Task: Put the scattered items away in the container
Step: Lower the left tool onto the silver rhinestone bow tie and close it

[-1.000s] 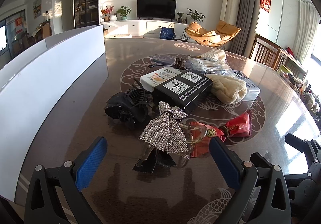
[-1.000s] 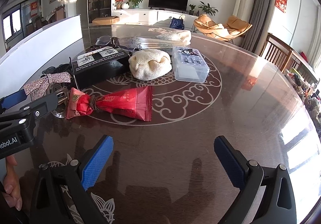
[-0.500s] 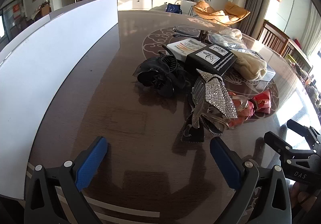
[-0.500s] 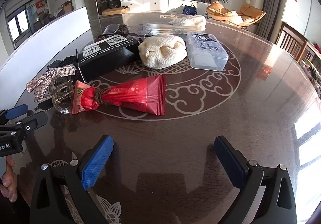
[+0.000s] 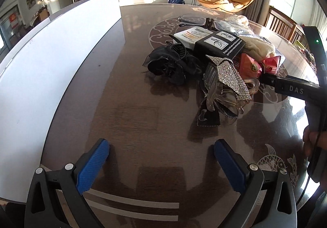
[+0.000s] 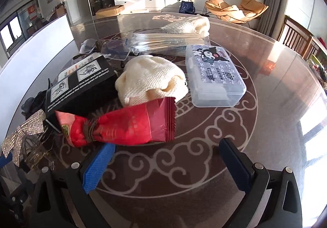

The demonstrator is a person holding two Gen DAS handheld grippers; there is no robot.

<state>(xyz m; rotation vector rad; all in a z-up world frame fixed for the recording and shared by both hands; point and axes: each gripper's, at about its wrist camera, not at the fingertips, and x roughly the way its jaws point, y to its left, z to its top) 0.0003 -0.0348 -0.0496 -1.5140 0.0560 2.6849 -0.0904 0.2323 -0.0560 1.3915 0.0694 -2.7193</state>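
A heap of small items lies on the dark round table (image 5: pixel 132 117). My left gripper (image 5: pixel 161 166) is open and low over bare tabletop, well short of a black flower hair clip (image 5: pixel 169 64) and a rhinestone bow clip (image 5: pixel 226 78). Behind them lie a black box (image 5: pixel 219 45) and a red snack packet (image 5: pixel 257 64). My right gripper (image 6: pixel 166 166) is open; its left finger (image 6: pixel 98 166) sits just under the near edge of the red snack packet (image 6: pixel 126 125). The white container (image 5: pixel 51 54) has a tall wall along the table's left side.
Beyond the packet lie a cream knitted cloth (image 6: pixel 151 81), a clear plastic box (image 6: pixel 212 78), a bag of thin sticks (image 6: pixel 167 42) and glasses (image 6: pixel 96 46). The right tool and a hand (image 5: pixel 310 138) fill the left view's right edge. Wooden chairs (image 6: pixel 296 38) stand at the far right.
The right gripper has moved forward and down until the red packet is at its fingers. The left gripper has drawn back and to the left, away from the bow clip.
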